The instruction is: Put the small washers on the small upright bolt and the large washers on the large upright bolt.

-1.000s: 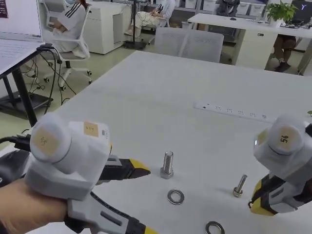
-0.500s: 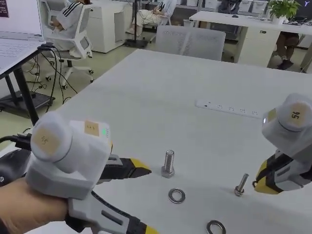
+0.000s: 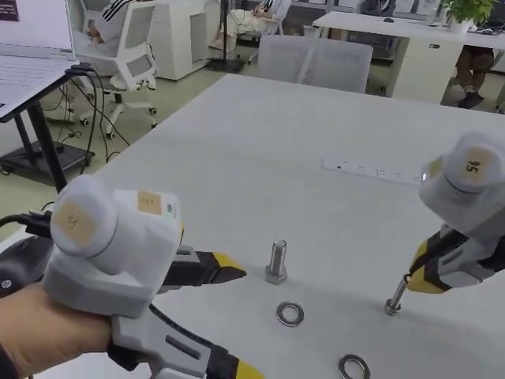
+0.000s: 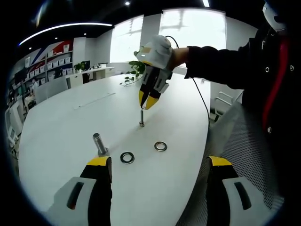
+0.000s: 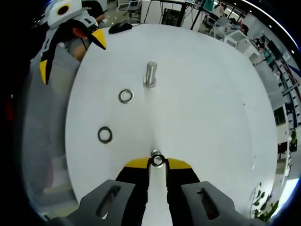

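Note:
The large bolt (image 3: 276, 262) (image 4: 99, 143) (image 5: 150, 74) stands upright mid-table. Two loose washers lie near it, one (image 3: 290, 313) (image 4: 127, 157) (image 5: 126, 96) close by, the other (image 3: 353, 366) (image 4: 161, 146) (image 5: 105, 134) nearer the front edge. The thin small bolt (image 3: 393, 298) (image 4: 141, 117) stands to the right. Directly over its top hangs my right gripper (image 3: 414, 280) (image 4: 147, 102) (image 5: 158, 162), shut on a small washer (image 5: 158, 160). My left gripper (image 3: 237, 322) (image 4: 159, 162) (image 5: 70, 54) is held open and empty, left of the large bolt.
The white table (image 3: 260, 158) carries a white power strip (image 3: 371, 170) at the far right. A grey chair (image 3: 316, 63) stands beyond the far edge, and a desk with cables (image 3: 47, 87) is off to the left.
My right gripper has risen and moved in over the top of the small bolt. The left gripper has stayed where it was.

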A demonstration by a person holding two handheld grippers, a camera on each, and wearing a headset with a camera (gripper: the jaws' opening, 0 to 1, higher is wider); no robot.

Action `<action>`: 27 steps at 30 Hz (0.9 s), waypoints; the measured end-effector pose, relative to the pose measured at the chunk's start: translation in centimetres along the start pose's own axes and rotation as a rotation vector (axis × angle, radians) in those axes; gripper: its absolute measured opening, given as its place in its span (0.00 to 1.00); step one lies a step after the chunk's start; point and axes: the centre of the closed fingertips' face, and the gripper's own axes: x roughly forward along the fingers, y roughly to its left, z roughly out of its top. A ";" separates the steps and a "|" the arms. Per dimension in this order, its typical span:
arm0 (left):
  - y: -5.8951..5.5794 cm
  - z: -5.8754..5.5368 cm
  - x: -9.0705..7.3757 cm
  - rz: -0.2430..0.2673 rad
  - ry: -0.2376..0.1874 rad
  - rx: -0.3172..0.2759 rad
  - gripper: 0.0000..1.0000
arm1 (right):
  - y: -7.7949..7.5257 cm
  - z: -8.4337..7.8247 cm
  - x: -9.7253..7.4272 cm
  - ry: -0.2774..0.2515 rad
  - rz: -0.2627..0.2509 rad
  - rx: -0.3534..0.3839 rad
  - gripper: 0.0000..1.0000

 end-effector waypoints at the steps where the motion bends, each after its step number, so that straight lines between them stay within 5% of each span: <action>1: 0.0 0.0 0.0 0.000 0.000 -0.001 0.82 | 0.0 0.1 0.0 0.000 0.000 -0.001 0.14; 27: 0.3 -0.5 -0.1 0.009 0.001 -0.020 0.82 | -0.2 -0.3 1.4 0.021 0.028 -0.002 0.14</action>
